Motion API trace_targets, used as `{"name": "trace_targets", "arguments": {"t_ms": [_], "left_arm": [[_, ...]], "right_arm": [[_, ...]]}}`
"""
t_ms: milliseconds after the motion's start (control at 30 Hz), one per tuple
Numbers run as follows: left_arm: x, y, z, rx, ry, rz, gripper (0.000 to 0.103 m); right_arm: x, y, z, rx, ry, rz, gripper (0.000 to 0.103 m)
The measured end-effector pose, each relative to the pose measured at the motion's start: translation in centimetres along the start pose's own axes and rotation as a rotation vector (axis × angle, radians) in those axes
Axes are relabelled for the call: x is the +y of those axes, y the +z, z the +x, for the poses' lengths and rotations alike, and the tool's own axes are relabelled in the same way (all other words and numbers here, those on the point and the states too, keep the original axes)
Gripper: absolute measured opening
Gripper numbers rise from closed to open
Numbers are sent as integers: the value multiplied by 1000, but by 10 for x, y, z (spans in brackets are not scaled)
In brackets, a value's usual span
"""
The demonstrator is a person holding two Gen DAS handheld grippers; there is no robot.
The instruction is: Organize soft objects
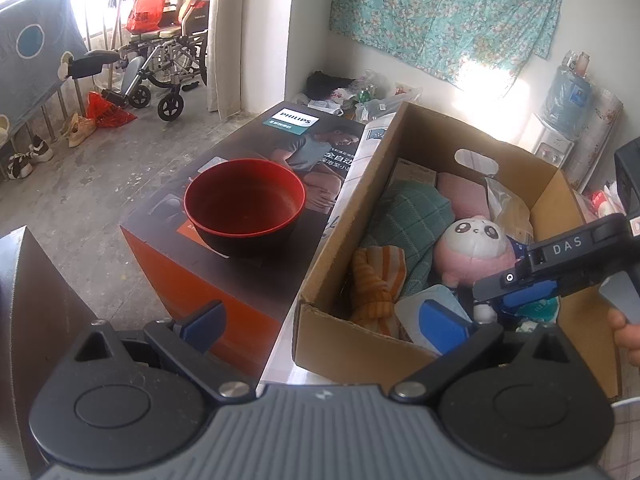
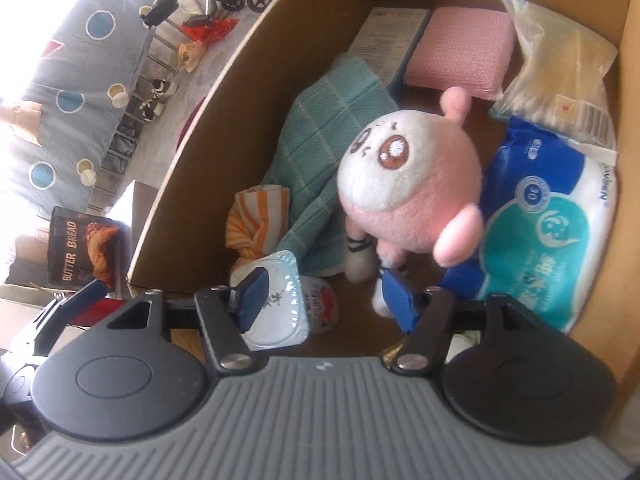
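Observation:
An open cardboard box (image 1: 352, 216) holds a pink-and-white plush toy (image 2: 408, 184), a teal checked towel (image 2: 320, 128), an orange striped cloth (image 2: 256, 216) and a pink folded cloth (image 2: 460, 52). My right gripper (image 2: 326, 298) is down inside the box and open. The plush's legs hang between its pads, and one foot lies against the right pad (image 2: 400, 300). No pad presses from the other side. My left gripper (image 1: 320, 322) is open with nothing in it, astride the box's near corner. In the left wrist view the plush toy (image 1: 472, 246) sits beside the right gripper's fingers (image 1: 528, 294).
A blue-and-teal tissue pack (image 2: 540, 232), a clear bag (image 2: 560, 72) and a sealed cup with a white lid (image 2: 280, 304) also lie in the box. A red bowl (image 1: 244, 200) stands on a printed carton (image 1: 224, 276) to the left. A hand (image 1: 624, 332) holds the right gripper.

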State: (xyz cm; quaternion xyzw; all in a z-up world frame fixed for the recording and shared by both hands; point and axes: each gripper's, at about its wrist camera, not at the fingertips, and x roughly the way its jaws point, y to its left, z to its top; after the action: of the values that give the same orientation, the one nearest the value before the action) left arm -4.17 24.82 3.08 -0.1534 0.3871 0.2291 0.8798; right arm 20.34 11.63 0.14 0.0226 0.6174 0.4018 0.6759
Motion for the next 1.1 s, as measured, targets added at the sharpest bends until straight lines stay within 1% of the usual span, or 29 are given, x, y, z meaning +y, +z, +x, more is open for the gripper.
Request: {"name": "trace_targets", "arguments": {"t_ms": [133, 167, 200, 233, 333, 433, 500, 533, 633, 767, 900, 1000, 1033, 1100], "left_arm": [[2, -2, -2, -1, -7, -15, 103], [2, -2, -3, -1, -7, -18, 103], [3, -3, -3, -1, -7, -21, 103], [3, -3, -4, 0, -8, -22, 103], [3, -4, -4, -3, -8, -22, 103], [4, -5, -6, -4, -10, -26, 103], [4, -5, -6, -3, -9, -26, 103], [4, -6, -6, -2, -7, -26, 103], [5, -8, -8, -1, -3, -25, 103], [6, -9, -11, -7, 1, -29, 103], [5, -8, -10, -3, -1, -34, 103], [5, -8, -11, -2, 0, -26, 103], [4, -8, -12, -4, 0, -24, 103], [4, -8, -12, -9, -3, -22, 103]], "right_arm": [[-7, 2, 4, 124, -128, -16, 70], [-7, 2, 7, 148, -137, -20, 70], [-8, -1, 11, 177, -140, -27, 74], [-7, -1, 16, 212, -160, -28, 75], [-7, -3, 25, 275, -208, -45, 78], [-8, -4, 37, 329, -213, -32, 81], [-13, -5, 48, 370, -187, 20, 82], [-16, -5, 54, 381, -164, 55, 89], [-19, 1, 53, 345, -108, 90, 91], [-28, 13, 44, 277, 16, 160, 90], [-33, 19, 37, 231, 89, 179, 89], [-33, 19, 27, 222, 49, 151, 89], [-31, 15, 20, 222, 4, 116, 89], [-25, 16, 6, 208, -58, 62, 89]]}}
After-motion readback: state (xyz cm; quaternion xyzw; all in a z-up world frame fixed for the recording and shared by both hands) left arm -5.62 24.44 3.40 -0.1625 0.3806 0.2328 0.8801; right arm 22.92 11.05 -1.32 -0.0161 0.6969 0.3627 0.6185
